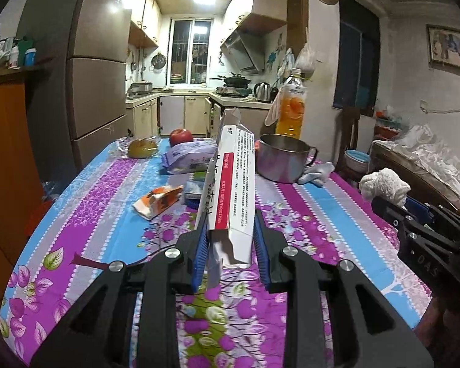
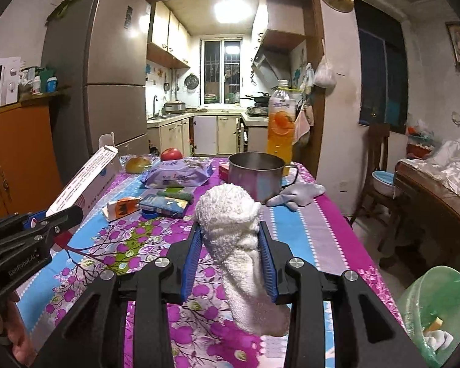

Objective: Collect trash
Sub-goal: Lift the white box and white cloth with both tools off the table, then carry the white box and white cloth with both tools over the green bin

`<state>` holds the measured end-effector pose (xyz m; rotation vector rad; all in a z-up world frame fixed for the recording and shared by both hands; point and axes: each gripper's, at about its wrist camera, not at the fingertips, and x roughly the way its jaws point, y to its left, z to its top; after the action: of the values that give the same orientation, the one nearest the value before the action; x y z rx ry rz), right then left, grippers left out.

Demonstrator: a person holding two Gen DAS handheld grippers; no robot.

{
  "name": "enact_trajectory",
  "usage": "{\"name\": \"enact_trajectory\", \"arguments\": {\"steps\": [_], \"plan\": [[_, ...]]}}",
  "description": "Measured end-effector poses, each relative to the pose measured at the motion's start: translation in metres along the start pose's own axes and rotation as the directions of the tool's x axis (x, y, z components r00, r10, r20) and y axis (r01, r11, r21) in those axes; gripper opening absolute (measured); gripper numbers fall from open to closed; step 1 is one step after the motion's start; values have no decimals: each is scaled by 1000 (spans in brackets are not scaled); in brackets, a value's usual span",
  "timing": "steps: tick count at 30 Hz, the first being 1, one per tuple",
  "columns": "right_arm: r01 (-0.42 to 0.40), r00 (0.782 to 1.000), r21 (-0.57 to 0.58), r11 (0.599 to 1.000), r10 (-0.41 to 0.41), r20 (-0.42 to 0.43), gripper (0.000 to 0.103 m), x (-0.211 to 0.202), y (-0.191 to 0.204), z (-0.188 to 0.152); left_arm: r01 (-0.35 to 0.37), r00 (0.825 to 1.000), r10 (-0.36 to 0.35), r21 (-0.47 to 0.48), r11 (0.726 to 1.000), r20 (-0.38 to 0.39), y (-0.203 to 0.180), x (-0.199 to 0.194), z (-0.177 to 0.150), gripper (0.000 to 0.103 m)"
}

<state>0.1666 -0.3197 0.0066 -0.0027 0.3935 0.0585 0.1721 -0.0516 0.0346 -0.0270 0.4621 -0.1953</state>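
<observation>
Floral tablecloth (image 2: 322,230) is still holding an orange wrapper (image 2: 121,208) at far left, while left gripper (image 1: 230,242) is clamping a white carton (image 1: 233,184), right gripper (image 2: 230,251) is clamping a white wad (image 2: 239,233), and green bin (image 2: 438,306) is waiting near right

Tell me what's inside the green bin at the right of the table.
In the green bin, the right wrist view shows white crumpled scraps and an orange-yellow piece. Its wall and the image edge hide anything deeper.
</observation>
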Motion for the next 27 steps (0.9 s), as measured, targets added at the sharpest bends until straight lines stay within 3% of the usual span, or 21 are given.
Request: {"name": "enact_trajectory", "arguments": {"steps": [18,27], "plan": [[119,992,62,991,-121,27,37,-53,-80,4,115,993,-116,74,991,7,-84,0,9,27],[236,971,118,965,-238,3,37,-87,-158,-1,251,968,-249,116,961,-32,-156,15,14,26]]}}
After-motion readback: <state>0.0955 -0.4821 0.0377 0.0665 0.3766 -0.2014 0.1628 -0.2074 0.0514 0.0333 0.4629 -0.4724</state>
